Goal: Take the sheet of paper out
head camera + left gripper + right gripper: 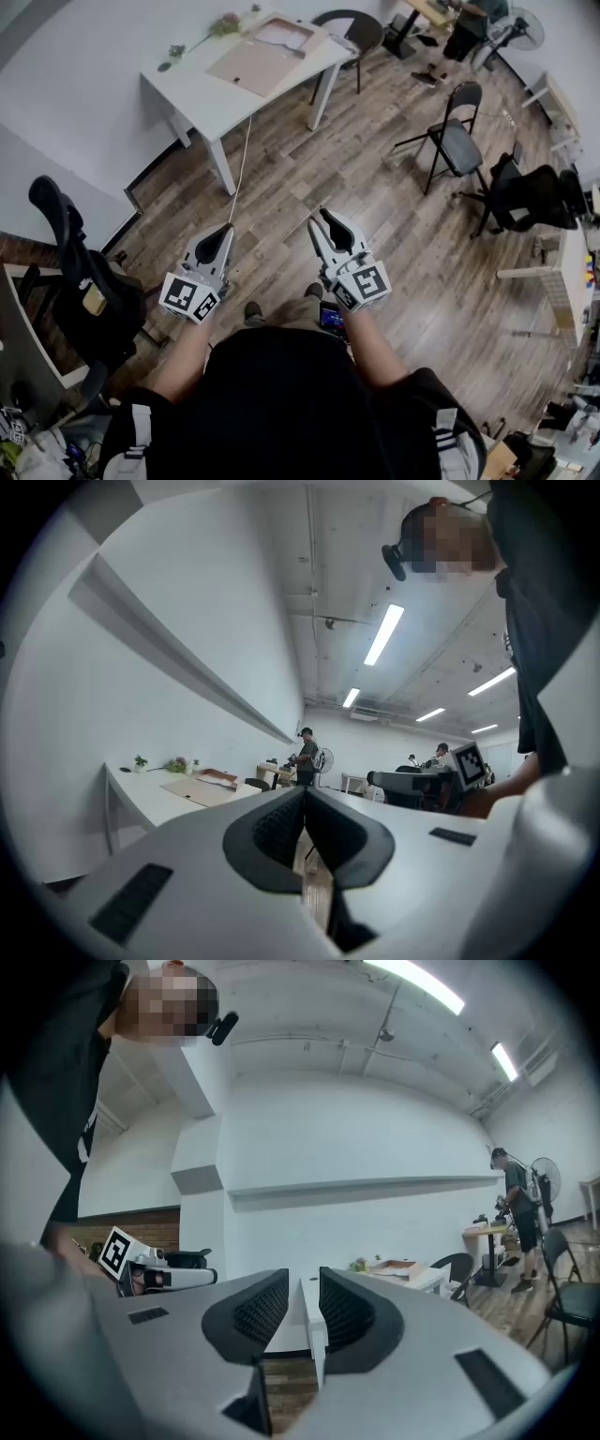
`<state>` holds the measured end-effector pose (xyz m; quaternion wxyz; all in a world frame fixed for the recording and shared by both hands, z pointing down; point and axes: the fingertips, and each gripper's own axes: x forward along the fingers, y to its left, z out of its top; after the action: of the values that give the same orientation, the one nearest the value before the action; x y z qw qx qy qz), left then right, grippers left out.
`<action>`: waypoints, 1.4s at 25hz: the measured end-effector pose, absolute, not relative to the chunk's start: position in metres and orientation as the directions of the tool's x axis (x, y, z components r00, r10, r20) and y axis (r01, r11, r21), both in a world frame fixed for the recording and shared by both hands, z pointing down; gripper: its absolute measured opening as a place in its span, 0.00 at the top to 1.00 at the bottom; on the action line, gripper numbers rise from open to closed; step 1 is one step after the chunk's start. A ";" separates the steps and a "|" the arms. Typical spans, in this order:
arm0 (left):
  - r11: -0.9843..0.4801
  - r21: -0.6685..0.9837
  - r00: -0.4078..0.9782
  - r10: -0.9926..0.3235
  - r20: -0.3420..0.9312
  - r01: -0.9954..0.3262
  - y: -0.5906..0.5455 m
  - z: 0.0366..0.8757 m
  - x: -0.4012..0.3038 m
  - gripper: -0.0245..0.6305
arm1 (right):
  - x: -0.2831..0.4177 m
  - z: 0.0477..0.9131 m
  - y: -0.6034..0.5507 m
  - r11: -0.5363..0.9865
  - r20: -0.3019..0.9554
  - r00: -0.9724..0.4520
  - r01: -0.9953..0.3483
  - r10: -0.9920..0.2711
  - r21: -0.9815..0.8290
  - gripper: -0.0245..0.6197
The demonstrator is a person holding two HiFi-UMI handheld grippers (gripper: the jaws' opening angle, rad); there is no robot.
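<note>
Paper probably lay with the flat brown cardboard (255,64) on the white table (211,98), well ahead of both grippers: left gripper (225,231) slightly nearer the table, fingers closed and empty; right gripper (322,217) fingers narrowly parted, empty.

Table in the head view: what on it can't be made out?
- Brown packet on the white table: too small in the head view to show whether a sheet lies inside.
- Both gripper views: the packet is distant, tiny, seen edge-on.
- Flower sprigs: too small to identify.
</note>
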<state>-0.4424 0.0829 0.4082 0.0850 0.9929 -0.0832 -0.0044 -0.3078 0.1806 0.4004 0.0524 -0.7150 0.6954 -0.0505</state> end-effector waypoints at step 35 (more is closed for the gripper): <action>-0.984 0.107 0.990 -0.141 0.013 -0.142 0.138 0.387 -0.403 0.96 | -0.254 0.405 0.279 -0.114 -0.036 0.120 -0.982 -0.992 -0.151 0.85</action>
<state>-0.4032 0.1383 0.3872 0.0541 0.9960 -0.0710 0.0026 -0.2537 0.2794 0.4046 0.0684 -0.7453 0.6622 -0.0367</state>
